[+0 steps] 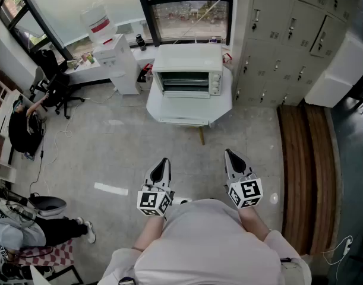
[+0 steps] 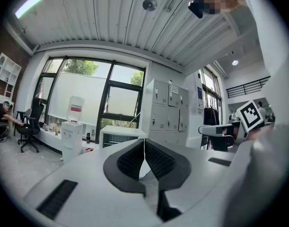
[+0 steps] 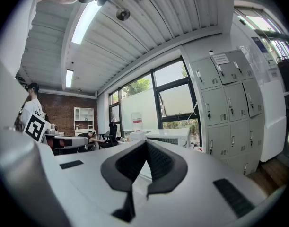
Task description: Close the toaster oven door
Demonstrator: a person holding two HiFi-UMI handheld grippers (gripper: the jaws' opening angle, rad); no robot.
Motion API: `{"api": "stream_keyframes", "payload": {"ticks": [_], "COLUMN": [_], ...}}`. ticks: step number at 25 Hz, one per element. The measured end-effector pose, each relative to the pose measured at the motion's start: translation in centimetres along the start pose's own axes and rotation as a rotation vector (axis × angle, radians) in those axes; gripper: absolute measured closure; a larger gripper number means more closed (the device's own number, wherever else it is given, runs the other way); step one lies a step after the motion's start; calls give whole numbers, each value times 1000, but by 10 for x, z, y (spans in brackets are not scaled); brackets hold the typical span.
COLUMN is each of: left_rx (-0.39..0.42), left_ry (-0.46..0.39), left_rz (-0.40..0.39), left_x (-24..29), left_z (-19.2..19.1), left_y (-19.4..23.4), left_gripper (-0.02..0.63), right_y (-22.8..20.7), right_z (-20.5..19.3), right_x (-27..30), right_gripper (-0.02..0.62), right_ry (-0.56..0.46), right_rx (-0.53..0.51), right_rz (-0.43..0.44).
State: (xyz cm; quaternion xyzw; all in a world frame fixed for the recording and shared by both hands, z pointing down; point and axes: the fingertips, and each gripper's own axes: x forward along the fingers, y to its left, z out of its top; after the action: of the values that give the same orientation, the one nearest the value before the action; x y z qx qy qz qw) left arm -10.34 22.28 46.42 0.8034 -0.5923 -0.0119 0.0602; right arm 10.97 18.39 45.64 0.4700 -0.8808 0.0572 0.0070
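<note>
The white toaster oven [image 1: 188,69] stands on a round white table [image 1: 224,101] across the floor from me. Its door [image 1: 184,91] hangs folded down, and the racks inside show. Both grippers are held close to my body, far short of the oven. My left gripper [image 1: 164,161] is shut with nothing in it, and its jaws meet at the tips [image 2: 144,141]. The right gripper [image 1: 228,153] is shut and empty too [image 3: 145,143]. Past each gripper's jaws the oven shows small: [image 2: 119,135] in the left gripper view, [image 3: 173,136] in the right gripper view.
A water dispenser [image 1: 117,57] stands left of the table. Grey lockers [image 1: 288,34] line the wall to its right. A wooden platform [image 1: 306,159] runs along the right side. Office chairs [image 1: 56,82] and a seated person [image 1: 22,129] are at the far left.
</note>
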Motion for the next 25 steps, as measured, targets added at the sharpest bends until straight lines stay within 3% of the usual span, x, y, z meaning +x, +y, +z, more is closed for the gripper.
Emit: {"api": "stream_keyframes", "payload": {"ticks": [25], "left_rx": [13], "left_ry": [1], "left_rz": [34], "left_x": [18], "left_z": [4], "left_y": [-21], "left_gripper": [584], "right_y": [-27], "right_z": [9], "right_x": [3], "right_gripper": [588], "right_ry": [-19], "right_rx": [-23], "right_rz": [21]}}
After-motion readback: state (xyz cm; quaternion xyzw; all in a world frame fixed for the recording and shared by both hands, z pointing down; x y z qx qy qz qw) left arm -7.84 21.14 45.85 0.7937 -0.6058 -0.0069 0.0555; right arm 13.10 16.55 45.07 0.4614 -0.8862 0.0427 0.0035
